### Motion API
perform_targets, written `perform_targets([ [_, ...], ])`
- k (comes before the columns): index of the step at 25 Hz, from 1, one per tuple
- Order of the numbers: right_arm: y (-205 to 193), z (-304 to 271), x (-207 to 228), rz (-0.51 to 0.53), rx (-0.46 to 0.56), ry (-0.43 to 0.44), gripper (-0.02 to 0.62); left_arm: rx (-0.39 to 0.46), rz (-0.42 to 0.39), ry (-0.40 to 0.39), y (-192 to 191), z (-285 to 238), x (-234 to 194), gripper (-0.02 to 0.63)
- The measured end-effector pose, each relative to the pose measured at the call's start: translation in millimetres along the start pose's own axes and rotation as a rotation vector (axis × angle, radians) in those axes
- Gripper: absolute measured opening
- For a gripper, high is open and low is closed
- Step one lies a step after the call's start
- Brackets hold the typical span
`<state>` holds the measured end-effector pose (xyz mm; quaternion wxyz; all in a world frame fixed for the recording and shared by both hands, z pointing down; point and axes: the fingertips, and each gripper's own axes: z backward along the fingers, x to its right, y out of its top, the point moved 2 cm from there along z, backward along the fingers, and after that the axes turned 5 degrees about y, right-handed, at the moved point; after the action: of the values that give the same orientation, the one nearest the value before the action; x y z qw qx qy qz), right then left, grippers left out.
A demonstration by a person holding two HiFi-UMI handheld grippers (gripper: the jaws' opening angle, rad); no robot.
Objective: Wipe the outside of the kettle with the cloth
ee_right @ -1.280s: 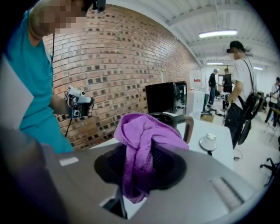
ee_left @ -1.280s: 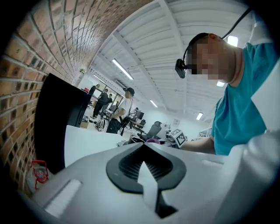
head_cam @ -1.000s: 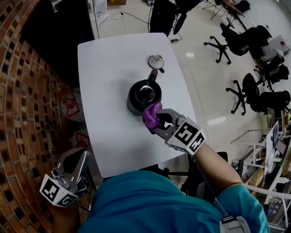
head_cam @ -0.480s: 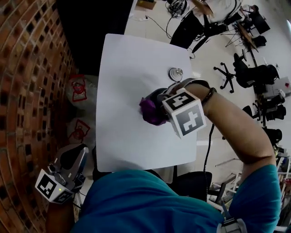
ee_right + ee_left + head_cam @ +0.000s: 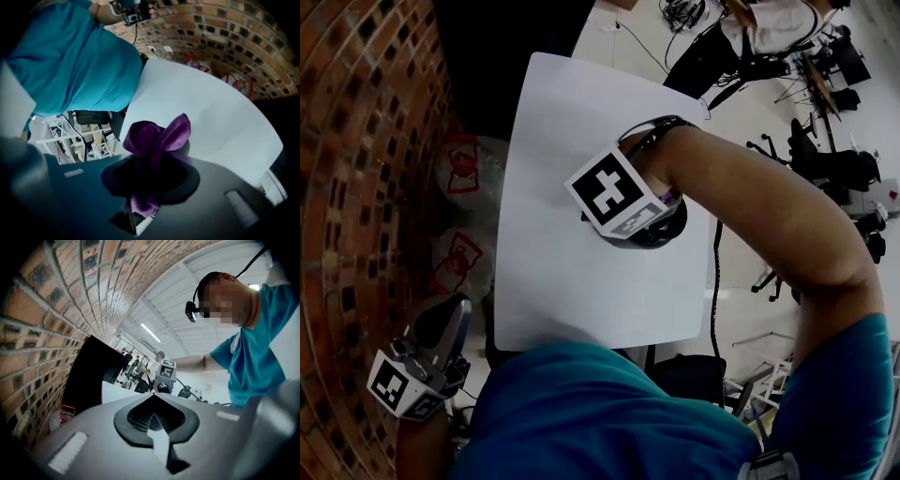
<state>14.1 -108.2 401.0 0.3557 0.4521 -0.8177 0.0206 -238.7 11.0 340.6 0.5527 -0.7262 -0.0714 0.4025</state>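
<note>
The black kettle (image 5: 662,231) stands on the white table (image 5: 553,131), mostly hidden under my right arm and the marker cube. My right gripper (image 5: 623,223) reaches over the kettle from the far side and is shut on the purple cloth (image 5: 157,138). In the right gripper view the cloth bunches out beyond the jaws above the table top (image 5: 215,108); whether it touches the kettle is hidden. My left gripper (image 5: 448,317) hangs off the table's near left corner, shut with nothing in it (image 5: 157,427).
A brick wall (image 5: 356,187) runs along the left. Two pale bags with red print (image 5: 461,171) lie between wall and table. Office chairs (image 5: 834,169) and a black cable (image 5: 715,281) are to the right. A person (image 5: 769,23) stands at the far end.
My right gripper has swung with the cloth from the kettle's near side round over its top, the arm now covering the kettle and the lid. The left gripper has stayed put.
</note>
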Motion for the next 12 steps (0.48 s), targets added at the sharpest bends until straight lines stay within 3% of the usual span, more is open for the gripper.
perform_targets([
  [3,-12.0,2.3,12.8,-0.061,0.053,0.041,0.097,-0.009,-0.004,0.0,-4.3,-1.8,-1.2,0.002],
  [12,-53.9,12.7,29.1,-0.267,0.378,0.123,0.097,-0.02,-0.028,-0.004,-6.7,-13.9,-6.4,0.002],
])
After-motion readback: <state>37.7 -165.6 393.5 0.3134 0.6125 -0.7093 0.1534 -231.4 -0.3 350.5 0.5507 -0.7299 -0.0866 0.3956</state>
